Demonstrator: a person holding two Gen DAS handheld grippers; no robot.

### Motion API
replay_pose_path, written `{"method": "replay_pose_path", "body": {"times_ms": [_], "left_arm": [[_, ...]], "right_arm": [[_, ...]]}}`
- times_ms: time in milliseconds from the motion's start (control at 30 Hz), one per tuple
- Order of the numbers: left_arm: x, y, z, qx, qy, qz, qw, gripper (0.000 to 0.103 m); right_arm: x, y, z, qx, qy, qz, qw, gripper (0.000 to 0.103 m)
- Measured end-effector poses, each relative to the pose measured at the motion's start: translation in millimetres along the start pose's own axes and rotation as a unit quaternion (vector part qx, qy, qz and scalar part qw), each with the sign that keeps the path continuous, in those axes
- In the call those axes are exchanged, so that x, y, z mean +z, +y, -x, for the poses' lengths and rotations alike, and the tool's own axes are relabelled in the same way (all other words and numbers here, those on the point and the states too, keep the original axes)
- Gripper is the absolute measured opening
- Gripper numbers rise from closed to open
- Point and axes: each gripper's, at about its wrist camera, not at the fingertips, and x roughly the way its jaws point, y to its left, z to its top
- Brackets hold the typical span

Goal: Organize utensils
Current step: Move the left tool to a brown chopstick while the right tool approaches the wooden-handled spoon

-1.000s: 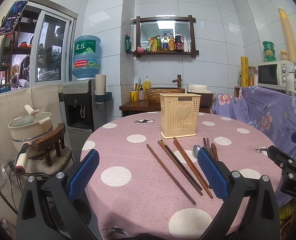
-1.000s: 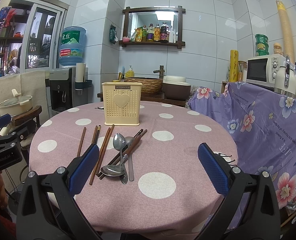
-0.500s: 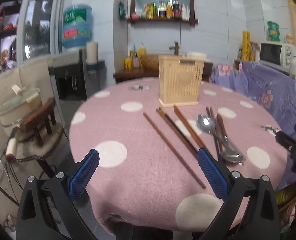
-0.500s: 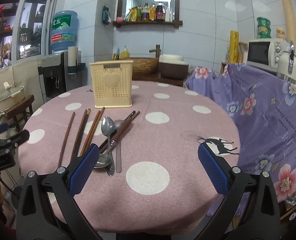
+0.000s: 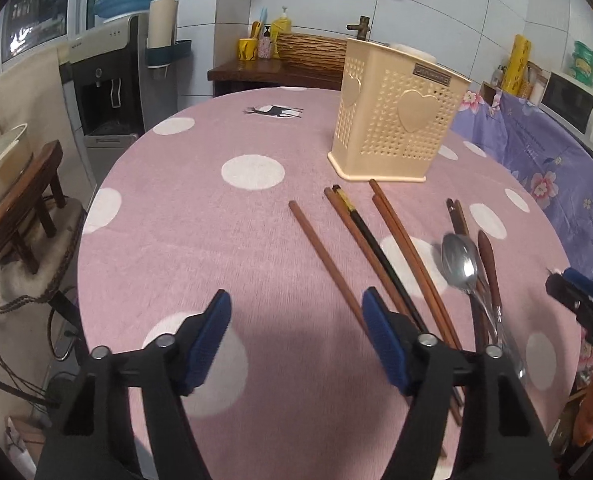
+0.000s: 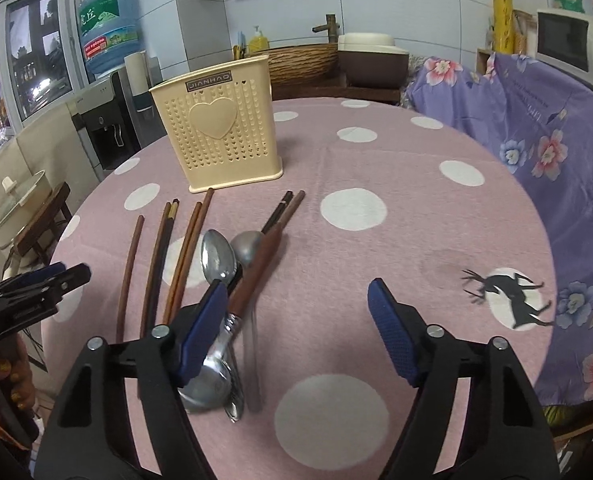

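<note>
pink polka-dot tablecloth (image 5: 216, 240) carries our chopsticks (image 5: 328, 256) and spoons (image 6: 216, 256), loose just before the cream holder (image 6: 220, 136). we're on the approach: left gripper (image 5: 296, 340) and right gripper (image 6: 296, 324) have just been narrowing, still open, nothing between the jaws. next we should likely settle over one utensil.

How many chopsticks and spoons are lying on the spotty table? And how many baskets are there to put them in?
Chopsticks: 7 that show
Spoons: 3, one with a brown handle
Utensil basket: 1
Total: 11 things
</note>
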Motion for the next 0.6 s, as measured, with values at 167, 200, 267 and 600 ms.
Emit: {"method": "replay_pose_path", "body": {"times_ms": [167, 200, 267, 600], "left_arm": [[21.5, -7.8, -25.3, 0.005, 0.037, 0.003, 0.9993, 0.044], [24.7, -9.6, -31.0, 0.01, 0.044, -0.001, 0.999, 0.04], [29.9, -14.7, -42.6, 0.024, 0.054, -0.013, 0.9982, 0.032], [48.9, -22.0, -71.0, 0.047, 0.097, -0.002, 0.9942, 0.016]], "right_arm": [[-3.1, 11.6, -3.1, -0.01, -0.006, 0.014, 1.0, 0.073], [-3.7, 11.8, -3.2, -0.011, -0.006, 0.015, 1.0, 0.073], [-4.8, 10.9, -2.3, -0.016, -0.007, 0.016, 1.0, 0.073], [-6.1, -0.1, 0.1, -0.027, -0.012, 0.007, 1.0, 0.073]]}}
